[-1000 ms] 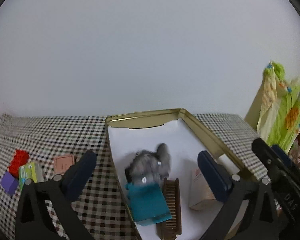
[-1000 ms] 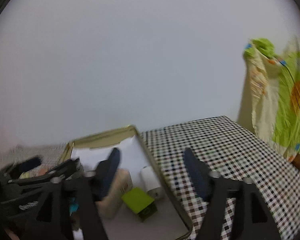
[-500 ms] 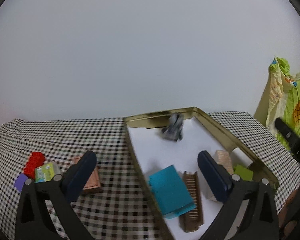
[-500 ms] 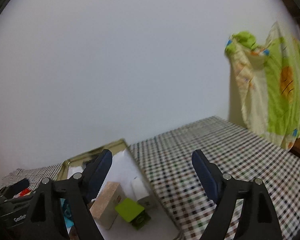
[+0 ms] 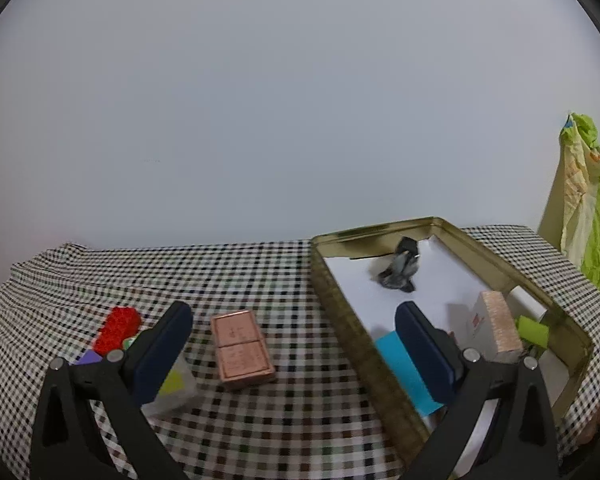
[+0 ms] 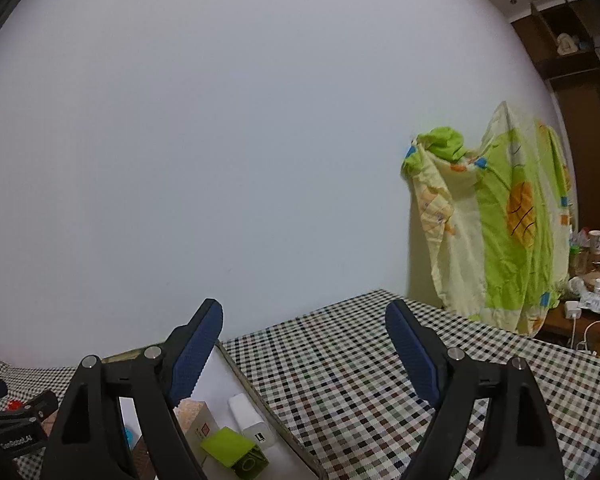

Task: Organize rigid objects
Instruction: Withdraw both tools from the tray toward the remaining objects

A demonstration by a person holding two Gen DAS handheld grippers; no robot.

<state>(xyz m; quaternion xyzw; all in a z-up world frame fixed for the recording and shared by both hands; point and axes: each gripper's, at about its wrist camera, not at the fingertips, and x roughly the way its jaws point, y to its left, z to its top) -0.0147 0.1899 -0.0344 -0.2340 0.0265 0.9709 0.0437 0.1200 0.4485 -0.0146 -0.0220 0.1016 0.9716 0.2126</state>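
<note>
Hanging over the checked table (image 5: 260,272), the left gripper (image 5: 292,332) has its fingers wide apart and holds nothing. A flat copper-brown rectangular box (image 5: 242,349) lies on the cloth between them, near a red bumpy brick (image 5: 118,328). Beside it sits the shallow gold metal tin (image 5: 340,308), with a small grey toy (image 5: 400,270), a teal flat box (image 5: 404,372) and a lime green block (image 6: 234,450) inside. The right gripper (image 6: 304,348) is wide open and empty too.

Shallow gold metal tin (image 5: 342,300) with white lining held a grey figurine (image 5: 398,270), teal card (image 5: 400,364), beige box (image 5: 496,326), lime block (image 5: 534,330), copper rectangular case (image 5: 242,349) flat beside it, red studded brick (image 5: 118,328) farther left
</note>
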